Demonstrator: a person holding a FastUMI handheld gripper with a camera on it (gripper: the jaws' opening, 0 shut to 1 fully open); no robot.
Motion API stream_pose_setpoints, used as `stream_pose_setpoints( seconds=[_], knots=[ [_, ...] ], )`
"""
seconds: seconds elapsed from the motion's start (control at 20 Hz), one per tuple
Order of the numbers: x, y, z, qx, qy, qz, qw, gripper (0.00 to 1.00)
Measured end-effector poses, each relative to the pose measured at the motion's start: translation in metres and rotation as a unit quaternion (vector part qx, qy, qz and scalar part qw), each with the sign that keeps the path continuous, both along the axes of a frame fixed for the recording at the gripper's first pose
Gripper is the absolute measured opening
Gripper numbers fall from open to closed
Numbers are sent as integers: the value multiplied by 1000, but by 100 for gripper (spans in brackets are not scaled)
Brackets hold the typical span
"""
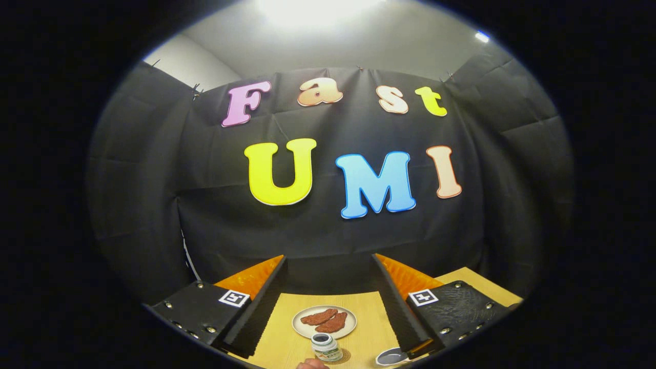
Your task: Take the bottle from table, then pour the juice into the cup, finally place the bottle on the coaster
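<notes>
The gripper (pixel 328 266) was held above the wooden table (pixel 279 348), and its two fingers stood wide apart with nothing between them. Below the gap between the fingers, a small bottle (pixel 326 347) stood upright on a round coaster (pixel 344 356). Its top was open and something dark showed inside it. A part of a hand (pixel 311 364) was just beside the bottle, at its near side; I could not tell if it touched the bottle.

Just beyond the bottle lay a pale plate (pixel 306 328) with two brown flat pieces of food (pixel 326 320) on it. Near the right finger stood a cup (pixel 390 356), partly hidden by that finger, and what was inside it I could not tell.

Beyond the plate the table was bare up to its far edge, which met the black cloth wall (pixel 328 241). There was open room in the space between the fingers.
</notes>
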State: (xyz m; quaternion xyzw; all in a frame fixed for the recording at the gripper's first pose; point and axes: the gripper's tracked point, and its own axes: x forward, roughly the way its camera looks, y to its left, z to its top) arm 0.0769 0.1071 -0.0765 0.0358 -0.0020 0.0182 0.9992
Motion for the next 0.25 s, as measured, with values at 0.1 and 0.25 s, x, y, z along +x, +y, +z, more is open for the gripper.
stream_pose_setpoints(
  seconds=[0.1,0.25],
  knots=[
    [-5,-15,36,-34,2,-11,999,97],
    [-15,-21,70,-32,-21,-18,999,97]
  ],
)
